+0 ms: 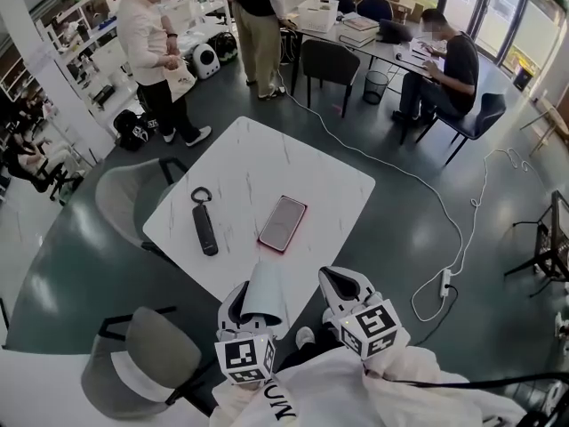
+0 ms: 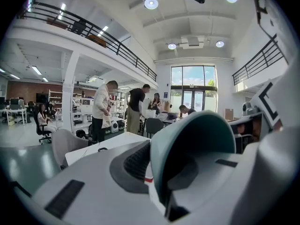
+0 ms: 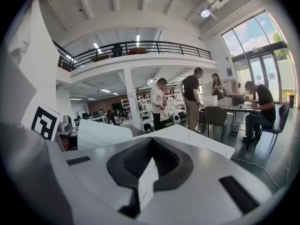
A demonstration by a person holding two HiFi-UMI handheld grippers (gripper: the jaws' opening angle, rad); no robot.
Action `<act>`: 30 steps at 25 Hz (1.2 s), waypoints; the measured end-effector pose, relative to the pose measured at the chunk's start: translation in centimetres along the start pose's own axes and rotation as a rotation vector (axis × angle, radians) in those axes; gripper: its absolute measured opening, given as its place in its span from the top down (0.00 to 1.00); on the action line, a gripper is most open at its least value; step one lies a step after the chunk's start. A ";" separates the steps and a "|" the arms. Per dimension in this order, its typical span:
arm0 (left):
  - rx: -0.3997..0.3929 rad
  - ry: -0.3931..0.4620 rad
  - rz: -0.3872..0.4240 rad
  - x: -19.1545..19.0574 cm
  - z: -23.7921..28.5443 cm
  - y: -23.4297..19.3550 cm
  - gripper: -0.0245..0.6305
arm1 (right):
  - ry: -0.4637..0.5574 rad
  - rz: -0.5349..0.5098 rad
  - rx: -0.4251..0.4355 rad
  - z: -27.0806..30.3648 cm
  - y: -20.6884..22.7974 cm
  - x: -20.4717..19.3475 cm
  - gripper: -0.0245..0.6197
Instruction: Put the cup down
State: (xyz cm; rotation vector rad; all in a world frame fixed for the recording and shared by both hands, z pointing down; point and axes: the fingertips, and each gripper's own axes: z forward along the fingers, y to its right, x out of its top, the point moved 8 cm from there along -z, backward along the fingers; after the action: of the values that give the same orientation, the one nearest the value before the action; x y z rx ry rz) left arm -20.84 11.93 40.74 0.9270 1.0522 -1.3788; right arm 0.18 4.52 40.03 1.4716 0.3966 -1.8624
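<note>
A pale blue-green cup (image 1: 267, 283) lies tilted in my left gripper (image 1: 256, 310), which is shut on it just above the near edge of the white marble table (image 1: 267, 163). In the left gripper view the cup (image 2: 197, 144) fills the space between the jaws, its mouth facing the camera, and the left gripper (image 2: 154, 165) clamps its wall. My right gripper (image 1: 341, 285) hovers beside it on the right, shut with nothing in it; its dark pads (image 3: 164, 161) meet in the right gripper view, where the cup (image 3: 101, 134) shows at the left.
A pink-edged phone (image 1: 283, 223) and a black looped fob (image 1: 204, 224) lie on the table. Grey chairs (image 1: 124, 194) (image 1: 147, 363) stand at its left and near-left. A white cable with power strip (image 1: 444, 283) runs across the floor. People stand and sit beyond the table.
</note>
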 end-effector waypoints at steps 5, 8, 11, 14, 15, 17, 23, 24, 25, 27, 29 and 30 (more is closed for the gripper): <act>0.014 -0.009 0.001 0.4 1.9 0.0 0.92 | 0.003 -0.005 0.007 1.9 1.7 0.5 0.95; 0.024 -0.023 0.004 0.5 3.3 -0.2 0.92 | 0.000 0.003 0.017 3.3 2.9 0.7 0.95; 0.039 -0.038 0.005 0.8 4.8 -0.4 0.92 | 0.002 0.001 0.039 4.9 4.0 1.4 0.95; 0.044 -0.053 0.004 1.0 6.4 -0.3 0.92 | 0.000 0.002 0.057 6.3 5.0 2.0 0.95; 0.043 -0.057 0.007 1.1 7.0 -0.2 0.92 | 0.001 0.001 0.060 6.8 5.4 2.2 0.95; 0.039 -0.063 0.016 1.3 8.2 -0.2 0.92 | 0.003 0.000 0.064 7.7 6.2 2.6 0.95; 0.039 -0.092 0.021 2.2 11.2 -0.3 0.92 | -0.008 0.000 0.056 9.9 8.6 3.7 0.95; 0.040 -0.096 0.023 2.2 11.5 -0.4 0.92 | -0.010 0.001 0.056 10.1 8.8 3.7 0.95; 0.042 -0.100 0.025 2.2 11.7 -0.5 0.92 | -0.012 0.003 0.057 10.4 8.9 3.7 0.95; 0.048 -0.109 0.025 2.1 12.1 -0.7 0.92 | -0.018 0.007 0.059 10.8 9.1 3.5 0.95; 0.057 -0.119 0.021 2.0 12.5 -1.0 0.92 | -0.028 0.010 0.060 11.0 9.3 3.2 0.95; 0.061 -0.124 0.020 2.0 12.7 -1.1 0.92 | -0.034 0.013 0.058 11.1 9.5 3.1 0.95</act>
State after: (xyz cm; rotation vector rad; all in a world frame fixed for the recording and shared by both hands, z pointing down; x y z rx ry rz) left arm -21.68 -0.84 42.71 0.8816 0.9095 -1.4394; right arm -1.45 -10.16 42.28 1.4756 0.3183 -1.9004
